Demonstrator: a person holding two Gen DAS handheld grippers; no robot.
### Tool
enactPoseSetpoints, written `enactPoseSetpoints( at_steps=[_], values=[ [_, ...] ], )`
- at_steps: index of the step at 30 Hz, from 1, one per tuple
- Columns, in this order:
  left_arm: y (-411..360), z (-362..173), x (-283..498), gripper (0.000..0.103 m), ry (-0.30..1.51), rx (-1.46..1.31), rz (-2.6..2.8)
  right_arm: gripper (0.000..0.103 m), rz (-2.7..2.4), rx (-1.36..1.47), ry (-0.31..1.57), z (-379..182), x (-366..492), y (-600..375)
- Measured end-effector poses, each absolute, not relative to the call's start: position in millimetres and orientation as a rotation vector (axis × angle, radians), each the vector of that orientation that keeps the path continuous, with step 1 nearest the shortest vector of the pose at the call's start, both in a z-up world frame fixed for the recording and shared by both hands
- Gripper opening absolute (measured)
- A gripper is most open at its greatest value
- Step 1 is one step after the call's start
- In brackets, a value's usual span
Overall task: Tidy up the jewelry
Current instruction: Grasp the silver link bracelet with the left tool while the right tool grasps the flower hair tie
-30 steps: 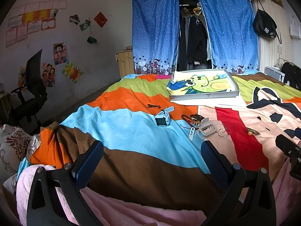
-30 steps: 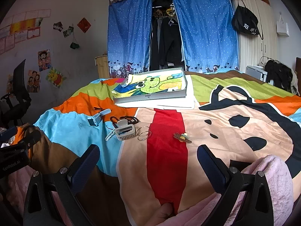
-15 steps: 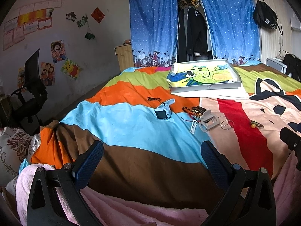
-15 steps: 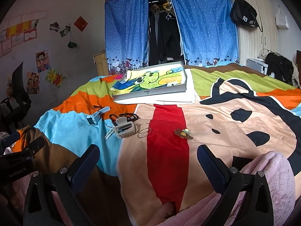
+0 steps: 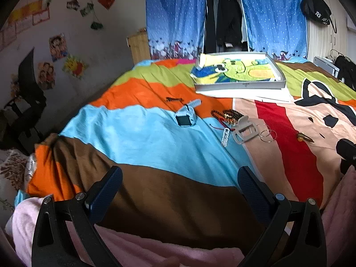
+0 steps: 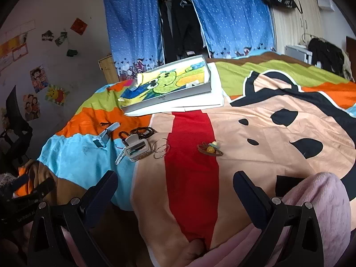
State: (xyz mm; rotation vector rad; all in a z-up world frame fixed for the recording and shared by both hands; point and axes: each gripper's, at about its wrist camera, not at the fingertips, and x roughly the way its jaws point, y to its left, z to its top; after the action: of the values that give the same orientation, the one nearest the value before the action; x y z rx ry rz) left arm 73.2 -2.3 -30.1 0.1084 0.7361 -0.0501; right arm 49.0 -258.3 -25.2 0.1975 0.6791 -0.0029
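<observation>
Fingers, left gripper: spread wide apart at the bottom of the left wrist view, holding nothing, over the brown band of the bedspread.
Fingers, right gripper: likewise wide apart and empty at the bottom of the right wrist view, over the red stripe.
Pink fleece: bunched along the bottom edge of both views, just under the grippers.
Bedspread: bright cartoon print in blue, orange, green, red and tan, covering the bed.
Jewelry cluster: lies mid-frame in both views, well ahead of the fingers.
Smartwatch: pale blue strap, on the border of the orange and blue bands, left of the cluster.
Bead bracelets: dark, heaped just beyond the hair claw clip.
Hair claw clip: grey-white, with a small white chain piece just to its left.
Hoop rings: thin metal, overlapping, just right of the clip.
Hair tie with beads: alone on the red stripe, right of the hoops.
Small dark hairpin: on the orange band, beyond the watch.
Tray: shallow grey box lined with a green cartoon towel, upper centre, on white sheets.
Blue curtains: behind, at the top of the frame.
</observation>
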Motion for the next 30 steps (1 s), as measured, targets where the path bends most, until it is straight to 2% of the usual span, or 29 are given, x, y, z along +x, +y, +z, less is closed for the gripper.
enactPoseSetpoints(
  at_steps=[12, 25, 26, 28, 30],
  values=[
    [-13, -36, 125, 0.101, 0.821, 0.092, -0.199, 0.103, 0.033, 0.217, 0.773, -29, 100, -285],
    [-34, -62, 180, 0.100, 0.855, 0.069, -0.390, 0.103, 0.098, 0.335, 0.953, -83, 179, -310],
    [-36, -63, 182, 0.099, 0.854, 0.075, -0.398, 0.103, 0.094, 0.337, 0.957, -84, 181, -311],
    [-39, -66, 186, 0.086, 0.852, 0.096, -0.404, 0.103, 0.086, 0.344, 0.962, -88, 183, -314],
    [-42, -70, 190, 0.078, 0.860, 0.118, -0.411, 0.103, 0.075, 0.344, 0.964, -90, 184, -317]
  ],
)
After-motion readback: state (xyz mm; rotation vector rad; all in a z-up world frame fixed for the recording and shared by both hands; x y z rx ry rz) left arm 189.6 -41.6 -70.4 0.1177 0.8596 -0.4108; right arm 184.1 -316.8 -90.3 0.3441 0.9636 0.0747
